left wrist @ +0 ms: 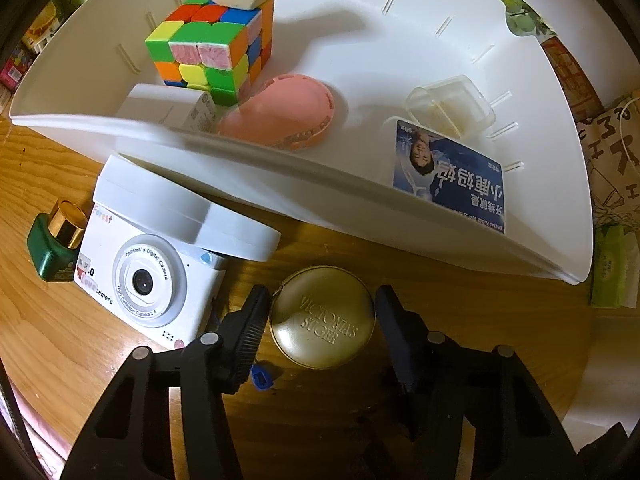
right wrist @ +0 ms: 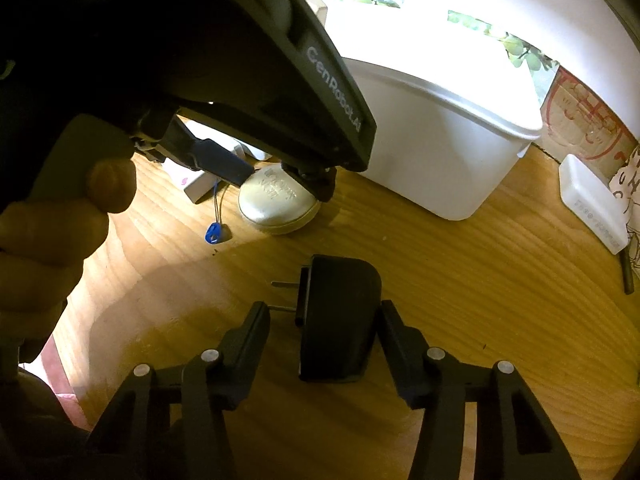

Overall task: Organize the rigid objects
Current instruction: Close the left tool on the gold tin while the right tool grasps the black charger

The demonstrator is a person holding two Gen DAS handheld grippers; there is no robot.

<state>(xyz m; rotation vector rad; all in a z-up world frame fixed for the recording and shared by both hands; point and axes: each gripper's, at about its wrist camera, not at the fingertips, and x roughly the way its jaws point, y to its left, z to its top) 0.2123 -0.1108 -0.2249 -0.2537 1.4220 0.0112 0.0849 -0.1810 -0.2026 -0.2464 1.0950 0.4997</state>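
— Round gold metal tin [left wrist: 322, 317], embossed lid: where?
— On the wood-grain bench [left wrist: 60, 340], just before the white plastic bin [left wrist: 440, 60], between the spread left claw [left wrist: 320, 312].
— Right claw [right wrist: 322, 316]?
— Spread around a smooth black plug adapter [right wrist: 340, 316].

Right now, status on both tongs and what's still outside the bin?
Left tongs open, straddling the gold tin. Right tongs open around the black plug adapter. Toy camera and green bottle still on the table beside white bin.

Both tools, L [left wrist: 320, 320] & R [right wrist: 324, 320], spread wide.
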